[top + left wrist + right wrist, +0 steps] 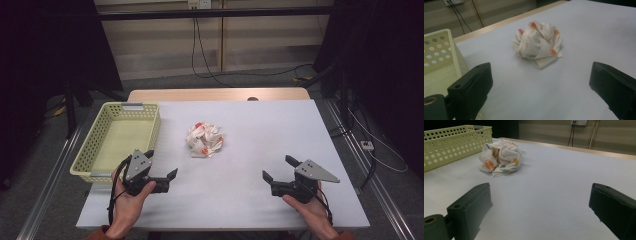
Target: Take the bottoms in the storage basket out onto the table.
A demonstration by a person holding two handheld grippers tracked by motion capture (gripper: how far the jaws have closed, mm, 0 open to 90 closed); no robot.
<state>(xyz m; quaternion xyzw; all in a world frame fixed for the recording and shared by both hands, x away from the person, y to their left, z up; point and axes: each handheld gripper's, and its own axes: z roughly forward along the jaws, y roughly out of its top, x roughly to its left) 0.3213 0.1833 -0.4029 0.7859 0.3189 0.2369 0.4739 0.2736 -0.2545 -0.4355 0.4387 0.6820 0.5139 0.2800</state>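
Note:
A crumpled white cloth (205,139) with orange, red and green spots lies bunched near the middle of the white table top (260,130). From the left gripper view the cloth (538,43) sits ahead between the jaws, and from the right gripper view the cloth (501,156) lies ahead to the left. My left gripper (161,167) rests low at the front left, open and empty, beside the basket's near corner. My right gripper (279,168) hovers at the front right, open too, with nothing between its jaws.
A pale yellow perforated basket (95,145) stands empty on the left part of the table; its wall (454,145) shows in the right gripper view and its corner (439,47) in the left one. Cables hang behind the table's wooden far edge (215,94).

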